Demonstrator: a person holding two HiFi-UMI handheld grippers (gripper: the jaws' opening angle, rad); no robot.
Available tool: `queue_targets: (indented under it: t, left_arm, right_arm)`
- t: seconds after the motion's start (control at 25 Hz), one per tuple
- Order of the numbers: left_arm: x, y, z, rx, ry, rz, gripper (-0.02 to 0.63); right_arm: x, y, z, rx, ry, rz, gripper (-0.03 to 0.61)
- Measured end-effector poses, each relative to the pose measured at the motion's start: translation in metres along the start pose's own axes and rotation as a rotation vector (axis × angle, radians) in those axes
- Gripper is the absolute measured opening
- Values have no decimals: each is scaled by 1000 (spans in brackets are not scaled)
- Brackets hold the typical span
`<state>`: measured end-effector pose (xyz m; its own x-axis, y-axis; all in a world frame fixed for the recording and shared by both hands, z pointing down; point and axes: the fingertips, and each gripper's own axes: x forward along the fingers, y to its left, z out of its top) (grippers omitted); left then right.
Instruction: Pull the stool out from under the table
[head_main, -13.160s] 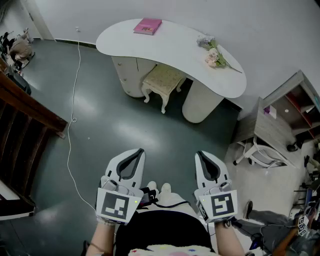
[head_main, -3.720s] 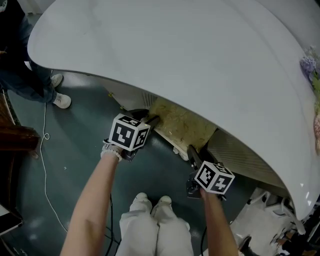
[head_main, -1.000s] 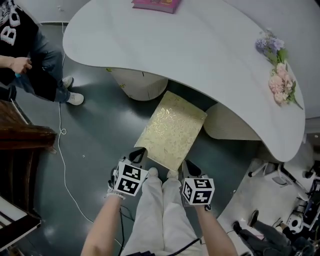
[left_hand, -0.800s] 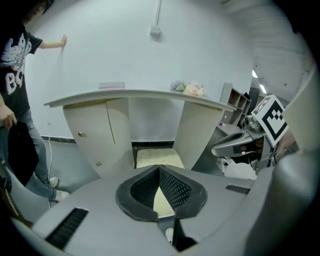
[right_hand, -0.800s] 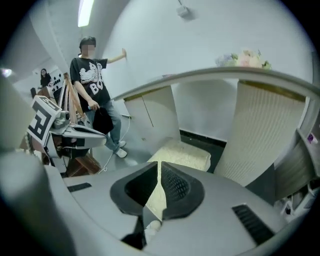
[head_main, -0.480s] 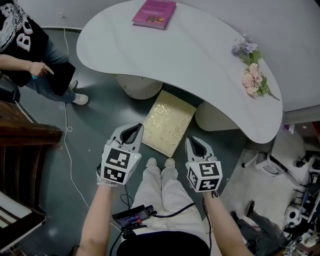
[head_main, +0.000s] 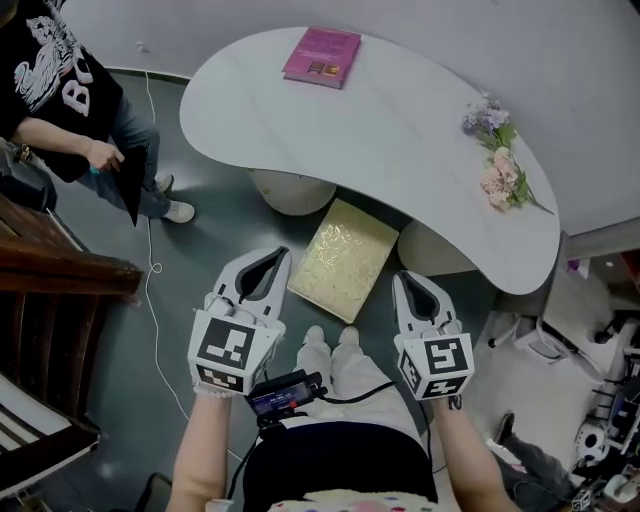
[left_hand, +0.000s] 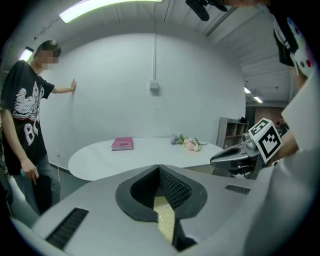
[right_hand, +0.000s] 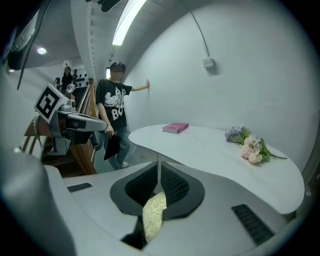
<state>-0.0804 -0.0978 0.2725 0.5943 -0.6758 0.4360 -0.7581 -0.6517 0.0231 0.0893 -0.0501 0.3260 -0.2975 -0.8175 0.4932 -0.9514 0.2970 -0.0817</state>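
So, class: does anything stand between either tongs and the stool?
Nothing visible does. In the head view the stool shows between the left tongs and right tongs, both shut and empty, with floor beside it. The person's shoes stand just short of its near edge.

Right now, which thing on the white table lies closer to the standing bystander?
The pink book, at the end of the table nearest that person; the flower bunch lies toward the opposite end.
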Motion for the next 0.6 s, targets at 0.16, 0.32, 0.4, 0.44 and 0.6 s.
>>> queue_targets:
  t: [0.16, 0.32, 0.4, 0.44, 0.6]
  left_arm:
    - [-13, -6, 17, 15, -30, -24, 17]
    - [-22, -12, 29, 19, -57, -25, 17]
    - [-25, -13, 34, -1, -70, -18, 17]
    - [-26, -13, 36, -9, -74, -13, 17]
    - [-31, -13, 39, -38, -79, 8, 17]
  right_arm:
    - [-6, 1, 32, -23, -57, 11, 44]
    - [-15, 0, 48, -7, -86, 16, 46]
    - [-18, 1, 53, -12, -92, 19, 46]
    - [-20, 1, 55, -17, -94, 21, 46]
    - [-27, 1, 62, -36, -107, 32, 46]
